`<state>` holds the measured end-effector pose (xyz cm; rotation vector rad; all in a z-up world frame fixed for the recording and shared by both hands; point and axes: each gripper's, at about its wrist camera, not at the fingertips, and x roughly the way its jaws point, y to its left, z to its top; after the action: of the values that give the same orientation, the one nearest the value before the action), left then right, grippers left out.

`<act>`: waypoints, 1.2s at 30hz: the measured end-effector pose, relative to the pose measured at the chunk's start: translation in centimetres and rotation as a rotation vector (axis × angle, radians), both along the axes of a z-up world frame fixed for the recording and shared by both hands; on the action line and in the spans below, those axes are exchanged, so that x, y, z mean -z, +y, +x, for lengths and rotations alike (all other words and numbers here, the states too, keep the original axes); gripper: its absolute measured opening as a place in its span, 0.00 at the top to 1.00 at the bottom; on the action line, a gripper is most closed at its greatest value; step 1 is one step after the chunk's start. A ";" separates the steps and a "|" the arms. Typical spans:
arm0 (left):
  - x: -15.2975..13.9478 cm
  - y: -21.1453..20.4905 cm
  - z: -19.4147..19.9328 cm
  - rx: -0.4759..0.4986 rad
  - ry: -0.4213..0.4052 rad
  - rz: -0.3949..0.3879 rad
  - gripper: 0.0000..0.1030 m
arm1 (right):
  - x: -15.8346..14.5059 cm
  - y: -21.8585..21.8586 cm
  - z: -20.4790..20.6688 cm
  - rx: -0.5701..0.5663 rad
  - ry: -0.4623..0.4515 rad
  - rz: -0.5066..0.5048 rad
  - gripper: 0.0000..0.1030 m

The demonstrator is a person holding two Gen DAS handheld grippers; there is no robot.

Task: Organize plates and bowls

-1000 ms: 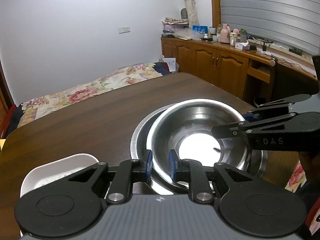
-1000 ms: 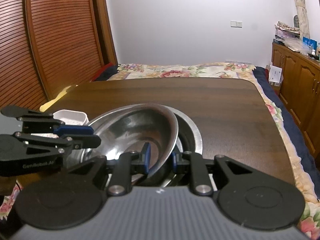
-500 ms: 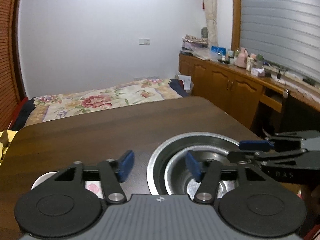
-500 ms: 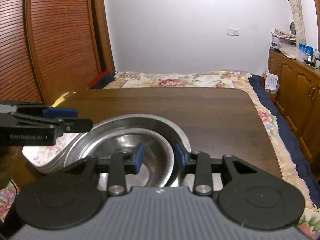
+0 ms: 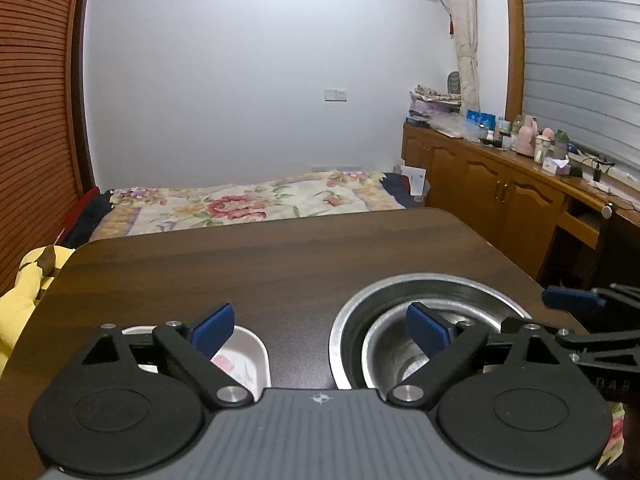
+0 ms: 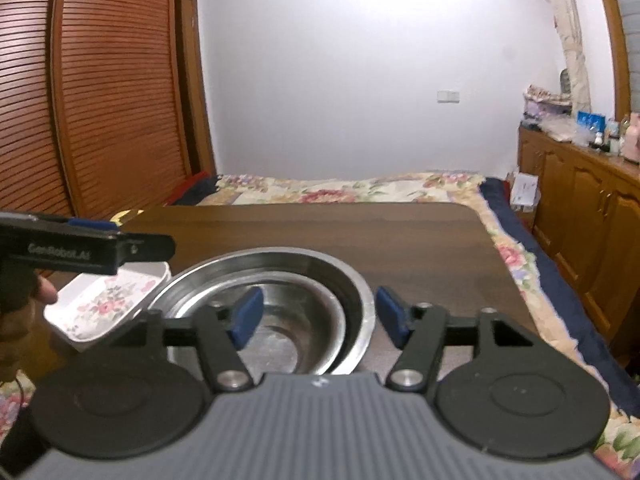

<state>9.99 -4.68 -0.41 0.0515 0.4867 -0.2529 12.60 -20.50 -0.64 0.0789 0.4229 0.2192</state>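
Bowl (image 6: 304, 320) beneath opened right gripper (image 6: 318, 314).

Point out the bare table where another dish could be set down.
Free: the far half of the table, from the steel bowls back to the edge by the bed, and the strip right of the bowls. Crowded: the near side, where the floral dish sits beside the bowls under both open grippers.

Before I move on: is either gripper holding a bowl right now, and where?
Neither. The left gripper and right gripper have just opened, empty; the small bowl sits nested in the large bowl.
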 end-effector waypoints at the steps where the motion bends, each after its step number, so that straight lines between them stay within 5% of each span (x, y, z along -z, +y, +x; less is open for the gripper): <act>1: 0.2 0.0 0.0 0.000 0.004 0.001 0.08 | 0.1 -0.1 0.0 0.007 -0.004 -0.005 0.32; 3: 0.5 0.0 0.1 -0.008 0.012 0.003 0.08 | 0.3 -0.2 0.1 0.018 -0.011 -0.004 0.25; 13: 1.5 0.1 -0.2 0.000 0.020 0.005 0.11 | 1.7 -0.2 0.4 0.036 -0.006 0.005 0.25; 36: 2.8 0.2 -0.4 0.095 0.086 -0.051 0.56 | 2.9 0.7 1.4 0.037 0.021 0.058 0.25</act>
<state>9.54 -4.48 -3.20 0.0137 0.5640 -0.3618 13.98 -19.83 -3.50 0.1463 0.4360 0.1945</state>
